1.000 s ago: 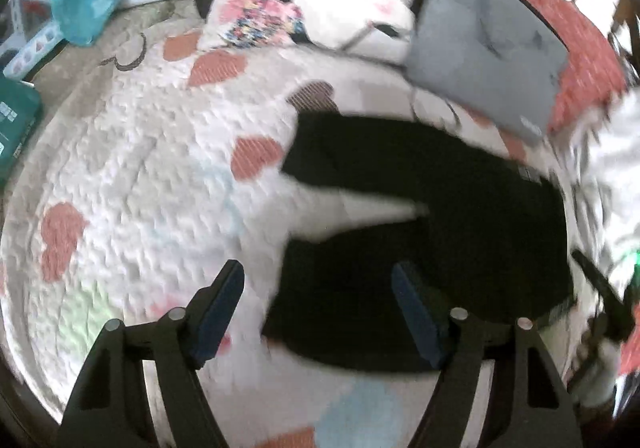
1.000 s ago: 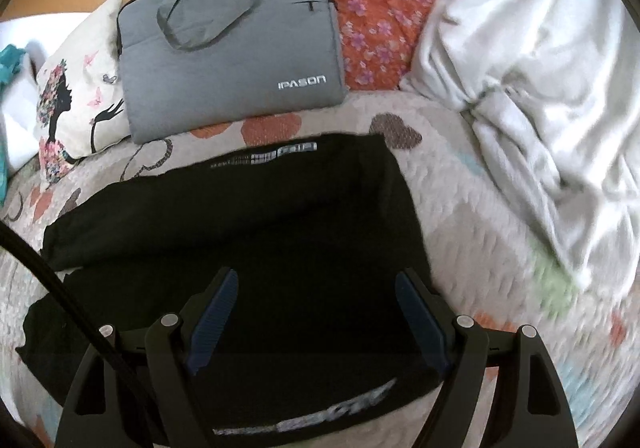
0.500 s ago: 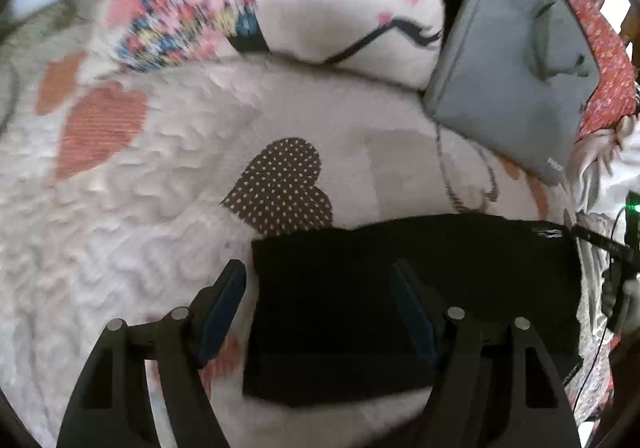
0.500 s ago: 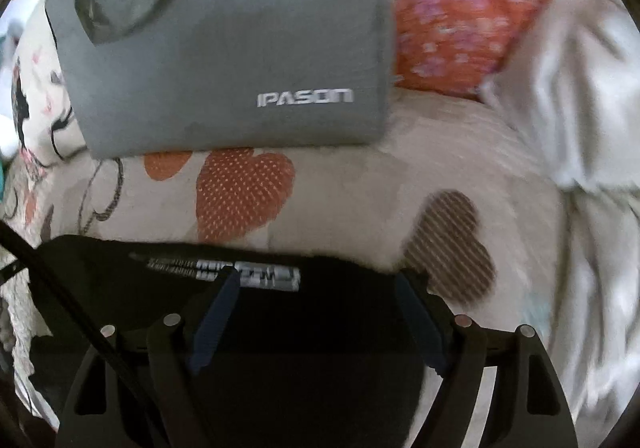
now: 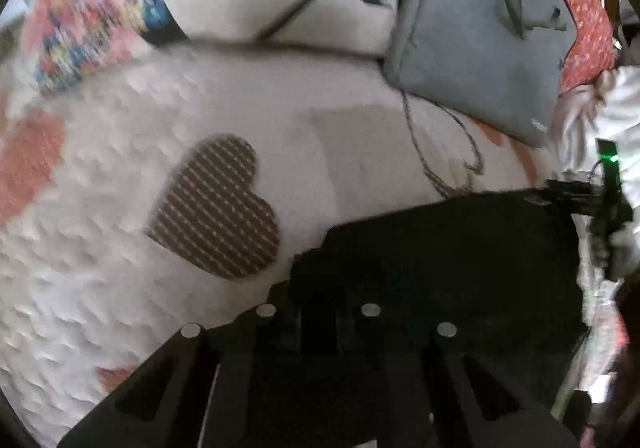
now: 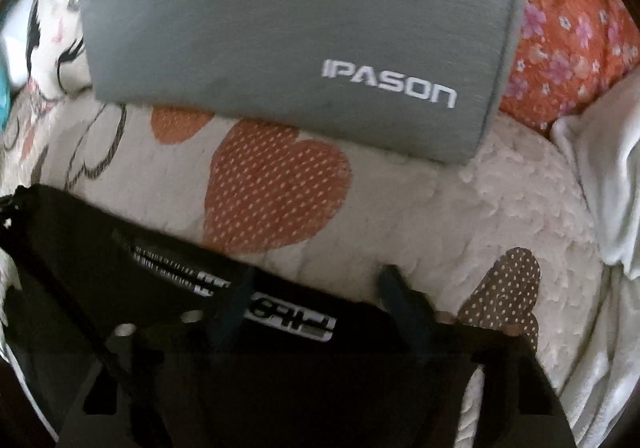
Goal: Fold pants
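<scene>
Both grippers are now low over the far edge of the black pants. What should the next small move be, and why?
Probably close the right gripper on the waistband edge. Its fingers straddle the black pants at the white label and look open. The left gripper seems already narrowed on the hem, though dark blur hides its tips. Then both could lift the edge together, away from the grey laptop bag.

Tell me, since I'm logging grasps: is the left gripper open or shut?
Shut: the left gripper has its fingers together on the black pants.
</scene>
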Available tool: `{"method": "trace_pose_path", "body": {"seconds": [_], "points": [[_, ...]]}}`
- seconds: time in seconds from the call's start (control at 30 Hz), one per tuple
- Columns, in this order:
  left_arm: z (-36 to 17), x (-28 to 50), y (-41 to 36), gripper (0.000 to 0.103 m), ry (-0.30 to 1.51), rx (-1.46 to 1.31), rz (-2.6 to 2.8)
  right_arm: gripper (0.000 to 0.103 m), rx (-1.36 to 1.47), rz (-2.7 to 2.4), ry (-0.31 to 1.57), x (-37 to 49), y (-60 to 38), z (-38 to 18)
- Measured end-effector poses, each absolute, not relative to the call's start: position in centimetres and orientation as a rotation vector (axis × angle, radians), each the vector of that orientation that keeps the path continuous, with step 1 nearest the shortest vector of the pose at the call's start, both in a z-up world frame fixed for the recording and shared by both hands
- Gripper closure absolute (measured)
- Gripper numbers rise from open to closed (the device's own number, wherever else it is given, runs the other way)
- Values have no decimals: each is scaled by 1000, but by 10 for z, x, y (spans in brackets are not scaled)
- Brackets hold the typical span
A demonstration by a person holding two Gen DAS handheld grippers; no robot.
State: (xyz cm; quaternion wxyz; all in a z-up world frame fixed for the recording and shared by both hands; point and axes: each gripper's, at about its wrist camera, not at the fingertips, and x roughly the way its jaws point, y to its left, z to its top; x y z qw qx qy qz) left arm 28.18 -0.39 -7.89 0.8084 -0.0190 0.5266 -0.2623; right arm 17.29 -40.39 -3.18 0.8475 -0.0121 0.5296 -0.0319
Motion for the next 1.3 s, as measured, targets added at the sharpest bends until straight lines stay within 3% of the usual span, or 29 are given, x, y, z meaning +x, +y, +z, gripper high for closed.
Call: {"method": "trace_pose_path", "body": {"seconds": [0.03,0.1,0.57,0.83,1.1,1.17,1.3], "points": [[-77,280,-6,93,1114,-23,-553,74,-35,-80,1111,171,-402,-30],[-71,278,-6,93,1094,-17,-542,102,-15,-84,1115,168,-401,-29],[34,193,11,93,844,35,-516,103,38,-63,1018,102,-377,38],[22,88,37,92,820,161,-485,103,185,-41,1000,-21,-363,34],[-19,11,68,77,937,195,-421,102,196,-128,1180,-110,-344,-35],[-16,2,85,66,946,139,-405,102,145,-179,1181,-117,-338,-33],[0,-4,121,61,907,21,-307,99,46,-192,1099,-116,-312,0]]}}
